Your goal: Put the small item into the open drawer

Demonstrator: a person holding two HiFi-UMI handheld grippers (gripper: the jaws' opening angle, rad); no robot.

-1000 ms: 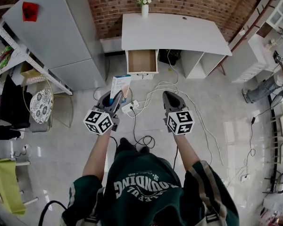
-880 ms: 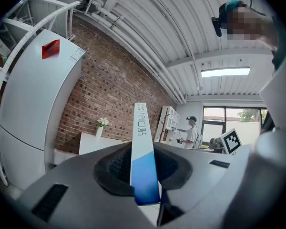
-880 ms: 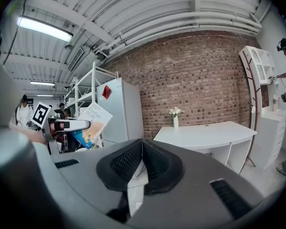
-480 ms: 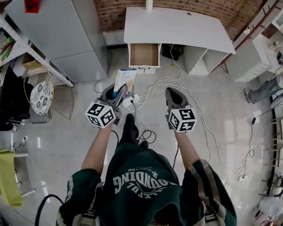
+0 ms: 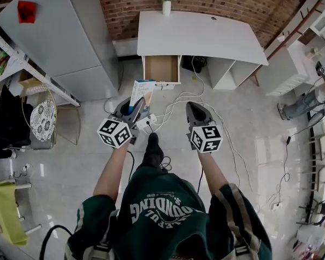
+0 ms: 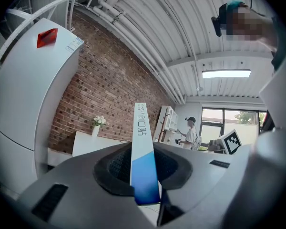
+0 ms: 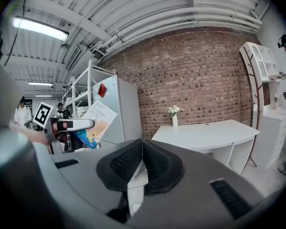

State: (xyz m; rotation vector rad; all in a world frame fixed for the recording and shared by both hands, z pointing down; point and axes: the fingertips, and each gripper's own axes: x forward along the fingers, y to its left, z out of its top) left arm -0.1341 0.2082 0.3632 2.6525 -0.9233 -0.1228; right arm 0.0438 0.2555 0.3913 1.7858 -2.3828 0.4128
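Observation:
A flat white and blue box [image 5: 141, 92] stands upright in my left gripper [image 5: 133, 108], which is shut on its lower end. In the left gripper view the box [image 6: 143, 147] shows edge-on, pinched between the dark pads. My right gripper [image 5: 193, 111] hovers beside it at the same height, shut with nothing in it; its pads [image 7: 128, 162] meet in the right gripper view. The open drawer [image 5: 161, 69] of the white desk [image 5: 206, 37] lies ahead, and its wooden inside shows nothing in it. Both grippers are held above the floor, well short of the desk.
A vase of flowers [image 5: 166, 3] stands at the desk's back edge. A grey fridge [image 5: 59, 37] is at the left, with shelving [image 5: 11, 64] and a round stool [image 5: 43, 121] beside it. White cables and a power strip [image 5: 146, 123] trail over the floor ahead.
The person's foot has stepped forward over the cables. Both grippers keep their pose, the box still held in the left one.

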